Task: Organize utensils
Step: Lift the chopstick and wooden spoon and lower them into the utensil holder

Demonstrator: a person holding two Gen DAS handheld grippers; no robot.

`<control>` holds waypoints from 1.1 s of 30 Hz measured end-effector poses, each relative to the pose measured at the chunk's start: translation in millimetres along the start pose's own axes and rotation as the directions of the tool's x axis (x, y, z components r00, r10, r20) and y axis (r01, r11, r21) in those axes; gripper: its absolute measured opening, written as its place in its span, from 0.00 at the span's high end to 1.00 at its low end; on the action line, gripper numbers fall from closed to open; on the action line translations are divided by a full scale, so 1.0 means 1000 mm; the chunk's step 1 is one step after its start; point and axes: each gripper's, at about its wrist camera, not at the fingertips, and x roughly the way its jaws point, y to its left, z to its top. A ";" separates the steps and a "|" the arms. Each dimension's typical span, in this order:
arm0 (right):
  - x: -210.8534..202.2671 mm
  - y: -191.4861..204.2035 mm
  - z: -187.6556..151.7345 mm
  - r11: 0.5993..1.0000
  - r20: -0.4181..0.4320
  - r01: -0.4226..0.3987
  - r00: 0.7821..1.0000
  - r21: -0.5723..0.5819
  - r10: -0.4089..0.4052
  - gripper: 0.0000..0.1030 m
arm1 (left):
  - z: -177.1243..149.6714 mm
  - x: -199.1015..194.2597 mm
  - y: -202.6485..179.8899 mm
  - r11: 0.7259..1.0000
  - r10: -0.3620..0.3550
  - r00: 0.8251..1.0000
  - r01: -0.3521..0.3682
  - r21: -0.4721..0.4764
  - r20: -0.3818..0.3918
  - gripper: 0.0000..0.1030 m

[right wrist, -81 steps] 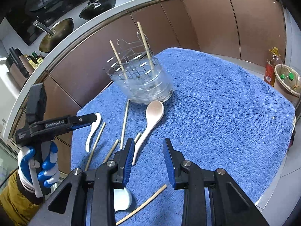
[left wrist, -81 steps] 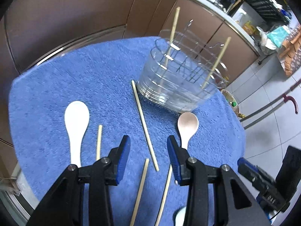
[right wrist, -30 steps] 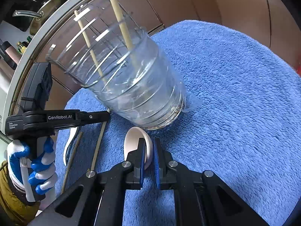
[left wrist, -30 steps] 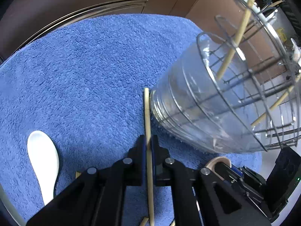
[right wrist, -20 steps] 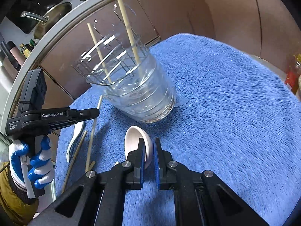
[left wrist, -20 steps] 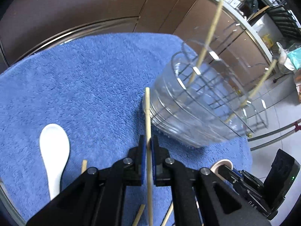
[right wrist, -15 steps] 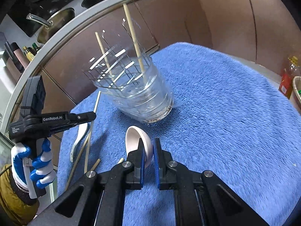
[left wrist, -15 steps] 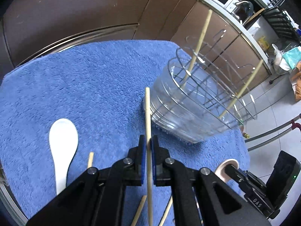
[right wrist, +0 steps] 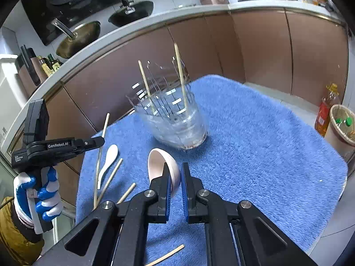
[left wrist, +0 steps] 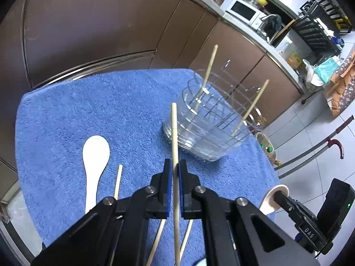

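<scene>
Blue towelling (left wrist: 66, 115) covers the table where the utensils lie. On it stands a clear holder (left wrist: 206, 130) with a wire grid on top, and two chopsticks (left wrist: 208, 71) lean upright inside it, apart from each other. Narrowed to a slit, the left gripper (left wrist: 174, 173) pinches a long chopstick (left wrist: 174, 137) that runs forward between its blue pads, its far tip raised off the cloth and pointing just beside the holder's near wall. The right gripper (right wrist: 175, 175) is clamped on a pinkish spoon (right wrist: 159, 161), whose bowl stands up above the fingers, near the holder but apart from it. A white spoon (left wrist: 94, 157) lies flat on the towelling to the left, with a loose chopstick (left wrist: 117, 181) just beside it. More loose chopsticks lie on the cloth under the left gripper. One further stick (right wrist: 166, 255) rests near the towel's front edge in the right wrist view.
</scene>
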 end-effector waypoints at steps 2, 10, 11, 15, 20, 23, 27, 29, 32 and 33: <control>-0.010 0.005 0.000 1.000 0.027 0.011 1.000 -0.010 -0.011 0.92 | 0.003 -0.007 -0.003 1.000 -0.008 1.000 0.008 0.001 0.014 0.95; -0.048 0.036 0.026 0.995 0.180 0.075 0.982 -0.071 -0.062 0.92 | 0.026 -0.044 -0.027 0.999 -0.038 0.991 0.034 0.033 0.131 0.95; -0.052 0.041 0.031 0.993 0.204 0.087 0.976 -0.081 -0.069 0.92 | 0.030 -0.049 -0.032 0.999 -0.042 0.988 0.037 0.040 0.150 0.95; -0.063 0.054 0.052 0.984 0.293 0.141 0.950 -0.111 -0.103 0.92 | 0.052 -0.066 -0.056 0.996 -0.057 0.968 0.040 0.074 0.245 0.95; -0.061 0.064 0.082 0.974 0.376 0.188 0.918 -0.127 -0.128 0.92 | 0.085 -0.077 -0.080 0.995 -0.056 0.923 0.020 0.098 0.380 0.95; -0.051 0.068 0.098 0.965 0.411 0.222 0.900 -0.143 -0.146 0.92 | 0.107 -0.076 -0.088 0.996 -0.042 0.885 0.002 0.087 0.465 0.95; -0.026 0.070 0.118 0.944 0.451 0.281 0.875 -0.171 -0.179 0.92 | 0.133 -0.057 -0.094 0.998 -0.023 0.848 -0.009 0.058 0.530 0.95; -0.015 0.070 0.124 0.935 0.466 0.305 0.864 -0.183 -0.191 0.92 | 0.141 -0.045 -0.096 0.998 -0.008 0.837 -0.024 0.050 0.547 0.95; 0.006 0.069 0.127 0.909 0.483 0.358 0.848 -0.215 -0.220 0.92 | 0.148 -0.020 -0.095 0.998 0.006 0.835 -0.037 0.046 0.551 0.95; 0.013 0.069 0.126 0.901 0.484 0.371 0.845 -0.225 -0.227 0.92 | 0.150 -0.009 -0.095 0.998 0.014 0.834 -0.047 0.046 0.551 0.95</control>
